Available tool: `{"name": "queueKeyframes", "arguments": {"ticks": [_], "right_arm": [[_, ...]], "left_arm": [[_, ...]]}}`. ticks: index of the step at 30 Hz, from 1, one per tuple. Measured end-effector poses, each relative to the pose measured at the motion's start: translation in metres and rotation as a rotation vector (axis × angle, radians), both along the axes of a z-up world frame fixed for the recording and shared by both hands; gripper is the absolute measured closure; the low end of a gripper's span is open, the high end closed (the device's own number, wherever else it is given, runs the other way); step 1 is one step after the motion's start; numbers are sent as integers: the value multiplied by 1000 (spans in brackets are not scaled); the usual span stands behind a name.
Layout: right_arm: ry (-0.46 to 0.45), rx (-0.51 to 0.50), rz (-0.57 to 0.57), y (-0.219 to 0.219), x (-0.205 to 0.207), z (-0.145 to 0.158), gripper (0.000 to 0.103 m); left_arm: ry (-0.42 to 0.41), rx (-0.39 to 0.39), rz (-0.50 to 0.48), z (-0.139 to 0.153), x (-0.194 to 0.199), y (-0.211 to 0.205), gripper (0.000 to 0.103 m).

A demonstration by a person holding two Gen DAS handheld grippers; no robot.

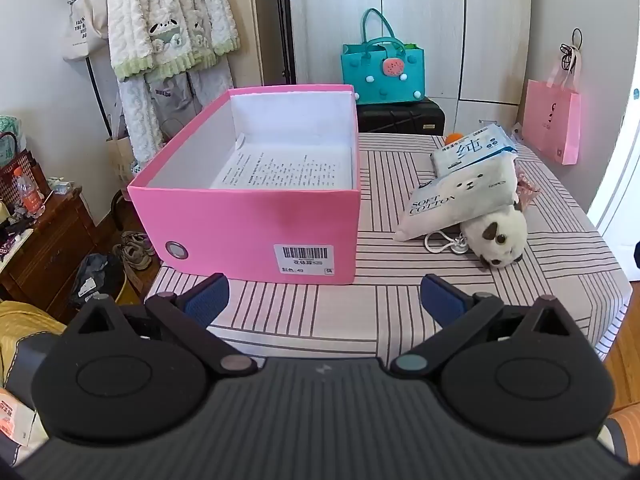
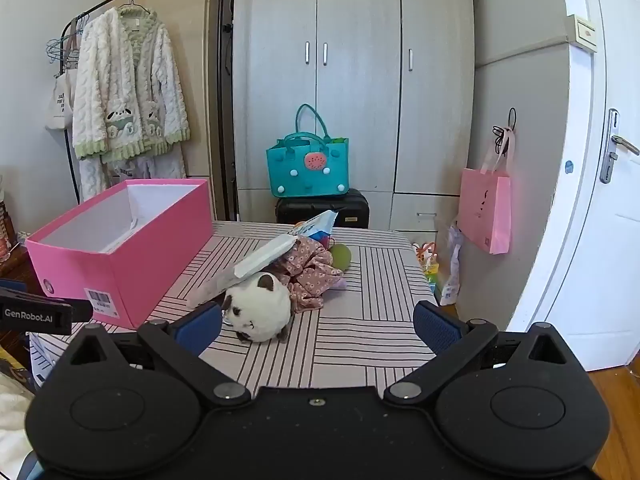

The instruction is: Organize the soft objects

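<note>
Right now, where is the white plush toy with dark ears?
The white plush toy with dark ears lies on the striped tablecloth, right of the pink box, under the white cotton pack.

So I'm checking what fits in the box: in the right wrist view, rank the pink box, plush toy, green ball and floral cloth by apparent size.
1. pink box
2. plush toy and floral cloth: look alike, the cloth partly hidden
3. green ball, partly hidden and farther back

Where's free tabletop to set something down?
Bare striped cloth between the pink box and the plush toy, along the near edge, and on the far right side. Crowded mid-table: tissue packs, floral cloth, green ball.
</note>
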State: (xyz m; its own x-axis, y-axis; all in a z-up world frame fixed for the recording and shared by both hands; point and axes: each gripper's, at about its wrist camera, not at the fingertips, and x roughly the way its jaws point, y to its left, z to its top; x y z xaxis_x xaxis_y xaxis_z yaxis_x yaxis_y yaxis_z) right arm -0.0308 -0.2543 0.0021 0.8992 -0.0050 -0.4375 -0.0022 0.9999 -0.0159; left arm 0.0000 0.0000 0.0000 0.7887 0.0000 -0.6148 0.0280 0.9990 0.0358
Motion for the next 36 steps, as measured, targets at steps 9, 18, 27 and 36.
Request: {"name": "queueKeyframes", "arguments": {"ticks": [9, 18, 27, 36], "right_arm": [[-8, -4, -8, 1, -1, -1, 0], [-9, -8, -5, 0, -3, -3, 0], [-8, -8, -19, -2, -1, -6, 0], [-14, -6, -14, -3, 0, -6, 0]], "left_arm": [[-39, 8, -20, 3, -5, -3, 0], [-77, 6, -70, 7, -11, -8, 0], [-76, 15, -30, 3, -9, -4, 0], [-109, 35, -5, 1, -9, -1, 0]]}}
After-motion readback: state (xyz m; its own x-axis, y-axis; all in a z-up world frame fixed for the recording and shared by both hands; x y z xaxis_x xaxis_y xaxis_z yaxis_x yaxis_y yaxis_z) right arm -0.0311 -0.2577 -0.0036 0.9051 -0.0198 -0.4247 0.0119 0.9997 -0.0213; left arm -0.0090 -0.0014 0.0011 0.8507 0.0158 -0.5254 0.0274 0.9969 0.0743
